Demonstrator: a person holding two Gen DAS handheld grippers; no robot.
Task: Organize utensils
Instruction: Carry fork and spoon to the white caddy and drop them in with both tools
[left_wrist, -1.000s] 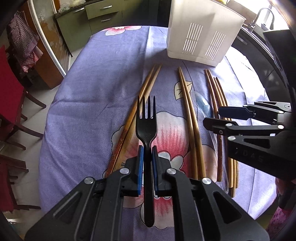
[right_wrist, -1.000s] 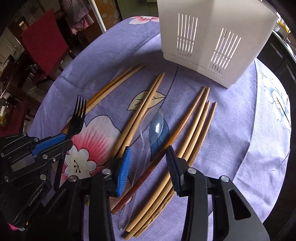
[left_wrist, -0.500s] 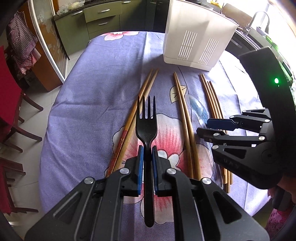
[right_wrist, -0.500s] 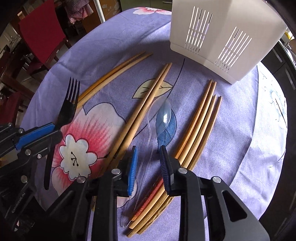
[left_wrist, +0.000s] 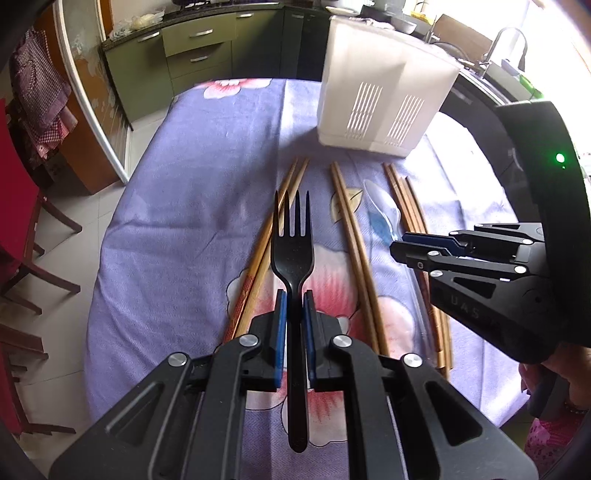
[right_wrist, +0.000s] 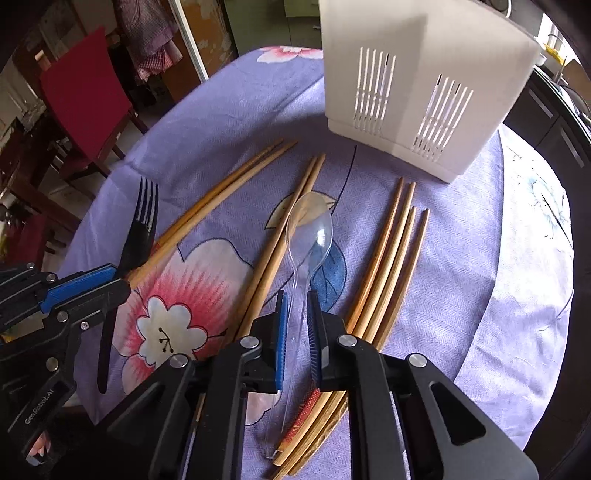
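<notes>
Clear plastic, so thin it nearly vanishes against the cloth: the spoon (right_wrist: 309, 236) runs from mid-frame of my right wrist view down between my right claw (right_wrist: 297, 328), whose jaws are closing on its handle, the blue pads right against it. Whether the bowl has lifted off the cloth I cannot tell. I judge the step in hand is securing this spoon. To do it well I would let the pads finish seating before I raise it, and keep the handle straight along the fingers so it does not twist. A slippery, springy handle like this could pivot or pop out, so I would lift slowly.

Just to its right lie four bamboo chopsticks (right_wrist: 391, 254), and a pair (right_wrist: 280, 240) just to its left; their lower ends pass under my claw, so I would rise straight up and avoid dragging one along.

My left claw (left_wrist: 294, 325) is shut tight on the black fork (left_wrist: 293, 254), tines pointing up the frame, held above the purple flowered surface (left_wrist: 177, 258).

The white slotted holder (right_wrist: 417, 85) stands at the upper right, well apart; both pieces probably belong in it, handles down.
</notes>
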